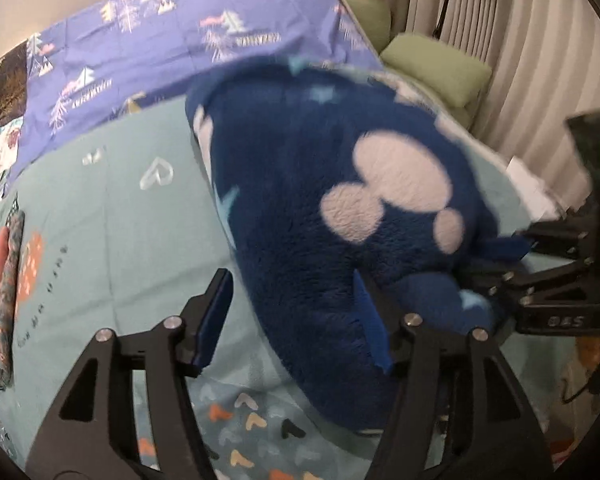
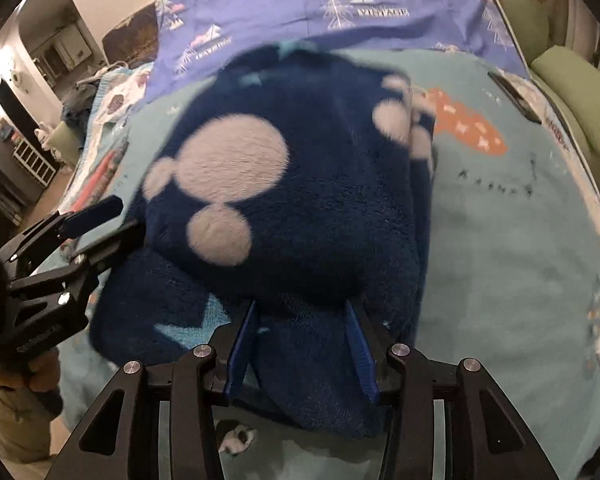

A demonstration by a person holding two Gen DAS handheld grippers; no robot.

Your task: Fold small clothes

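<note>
A dark navy fleece garment [image 1: 320,240] with white round-eared shapes lies bunched on the teal bedspread [image 1: 120,220]; it also fills the middle of the right wrist view [image 2: 292,220]. My left gripper [image 1: 292,312] is open, its right finger against the fleece's near edge, nothing clamped. My right gripper [image 2: 300,348] is open with the garment's near edge lying between its blue pads [image 2: 240,348]. In the left wrist view the right gripper [image 1: 500,268] sits at the garment's right side. In the right wrist view the left gripper [image 2: 96,224] sits at its left side.
A purple sheet with tree prints [image 1: 180,40] covers the far bed. Folded red and patterned clothes [image 1: 0,300] lie at the left edge. Green cushions [image 1: 440,68] and curtains [image 1: 520,40] stand on the right. A room with furniture [image 2: 28,120] opens to the left.
</note>
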